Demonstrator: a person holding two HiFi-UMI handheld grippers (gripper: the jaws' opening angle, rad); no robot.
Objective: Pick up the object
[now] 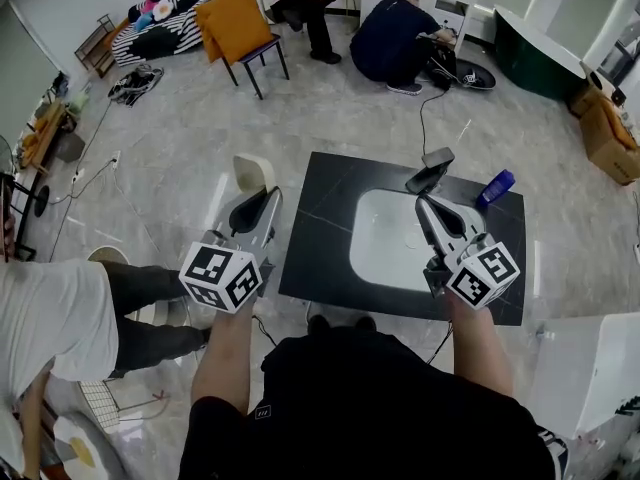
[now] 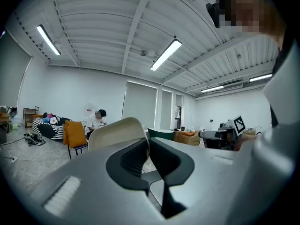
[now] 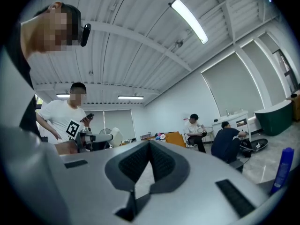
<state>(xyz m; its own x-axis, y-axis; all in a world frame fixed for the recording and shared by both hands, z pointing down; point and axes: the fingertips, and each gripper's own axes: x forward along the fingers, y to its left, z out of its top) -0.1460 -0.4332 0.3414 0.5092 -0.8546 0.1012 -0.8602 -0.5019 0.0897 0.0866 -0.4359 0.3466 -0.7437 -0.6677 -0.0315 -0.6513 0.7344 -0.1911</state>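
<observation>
My left gripper (image 1: 268,196) is held up off the left side of the black table (image 1: 310,238), pointing up and forward. Its jaws look shut on the edge of a cream rounded object (image 1: 253,172), which in the left gripper view (image 2: 149,146) sits against the left jaw as a pale curved shell (image 2: 115,132). The same object shows small in the right gripper view (image 3: 114,136). My right gripper (image 1: 422,200) hovers over the white basin (image 1: 385,243) in the table. Its jaws (image 3: 150,146) are shut with nothing between them.
A blue bottle (image 1: 497,186) (image 3: 282,168) and a black device (image 1: 432,168) stand at the table's far edge. A person in white (image 1: 50,318) is close on the left. Two people (image 1: 395,33), an orange chair (image 1: 240,28) and cardboard boxes (image 1: 610,138) lie farther off.
</observation>
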